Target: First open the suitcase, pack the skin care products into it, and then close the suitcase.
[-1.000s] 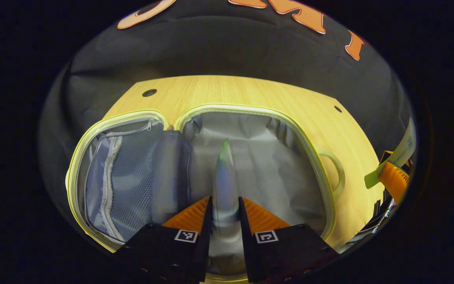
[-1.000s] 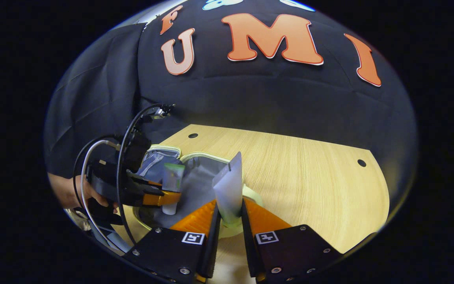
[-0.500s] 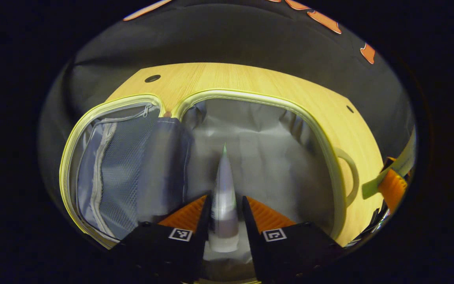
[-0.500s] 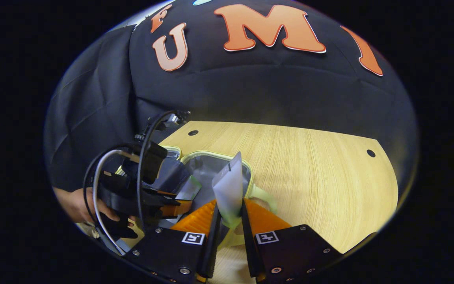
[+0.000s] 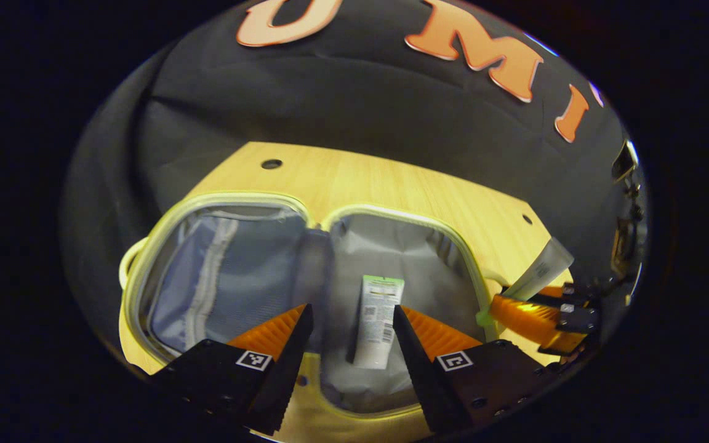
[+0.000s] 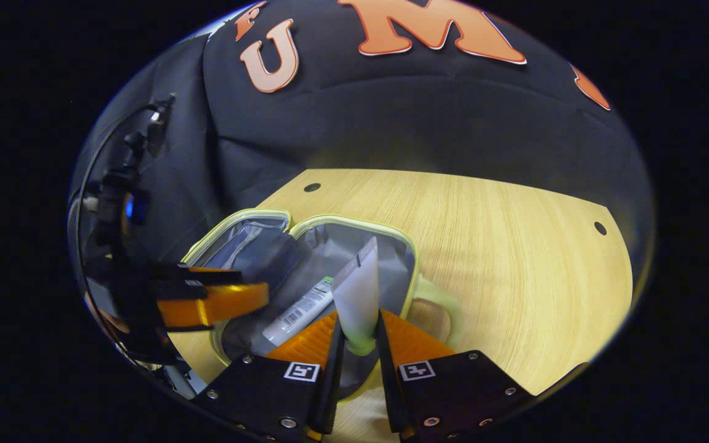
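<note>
While the left claw (image 5: 352, 320) hangs spread and empty over the open pale-green fabric suitcase (image 5: 391, 212) on the light wooden desk (image 6: 502, 246), a white squeeze tube with a green end (image 5: 376, 320) lies flat on the grey lining of its right half. The right claw (image 6: 357, 335) pinches a second pale, flat-crimped plastic tube (image 6: 357, 295) near its cap end, upright above that same half. Both tubes look light, soft-walled and a little slick, so a modest pinch near the stiffer cap shoulder seems safest.
</note>
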Motion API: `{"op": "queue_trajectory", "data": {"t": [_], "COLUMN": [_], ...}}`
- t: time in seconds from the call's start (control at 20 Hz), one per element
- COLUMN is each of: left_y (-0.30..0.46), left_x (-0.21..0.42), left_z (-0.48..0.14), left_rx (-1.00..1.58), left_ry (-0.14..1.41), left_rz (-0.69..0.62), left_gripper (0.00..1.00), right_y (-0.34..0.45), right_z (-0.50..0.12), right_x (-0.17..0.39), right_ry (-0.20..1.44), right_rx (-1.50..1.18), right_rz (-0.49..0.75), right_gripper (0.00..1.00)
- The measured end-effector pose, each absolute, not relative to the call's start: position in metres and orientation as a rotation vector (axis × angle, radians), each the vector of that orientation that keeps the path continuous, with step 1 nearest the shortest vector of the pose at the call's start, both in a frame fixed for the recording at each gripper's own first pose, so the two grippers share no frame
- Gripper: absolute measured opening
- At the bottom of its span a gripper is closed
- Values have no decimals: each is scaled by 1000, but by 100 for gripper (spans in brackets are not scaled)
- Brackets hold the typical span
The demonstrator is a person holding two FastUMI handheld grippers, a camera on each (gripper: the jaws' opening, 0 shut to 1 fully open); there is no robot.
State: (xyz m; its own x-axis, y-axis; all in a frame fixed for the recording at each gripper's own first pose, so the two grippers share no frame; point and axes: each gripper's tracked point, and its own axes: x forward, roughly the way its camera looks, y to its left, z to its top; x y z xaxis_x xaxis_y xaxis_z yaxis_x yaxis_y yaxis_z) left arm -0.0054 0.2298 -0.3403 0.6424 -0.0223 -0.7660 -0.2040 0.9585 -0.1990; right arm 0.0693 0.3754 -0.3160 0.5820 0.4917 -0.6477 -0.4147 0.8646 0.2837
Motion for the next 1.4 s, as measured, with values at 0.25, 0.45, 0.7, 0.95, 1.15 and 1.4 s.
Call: {"op": "queue_trajectory", "data": {"t": [0.25,0.45,0.7,0.95,1.15,1.4], "left_y": [318,398,471,525,555,559], "left_x": [-34,-76,-113,-117,-121,-109], "left_z": [-264,-229,-237,-260,-281,-320], "left_rx": [-281,-279,-315,-390,-507,-726], "left_ry": [764,745,741,683,662,688], "left_rz": [301,451,598,632,669,612], "left_gripper": [87,87,87,87,87,87], "right_y": [396,406,411,411,407,384], "right_z": [-345,-362,-376,-377,-362,-328], "right_x": [67,69,74,78,78,83], "right_ry": [883,943,1018,1040,1013,919], "right_rx": [129,132,114,120,140,132], "right_rz": [544,540,487,443,435,403], "right_gripper": [33,33,33,35,51,69]}}
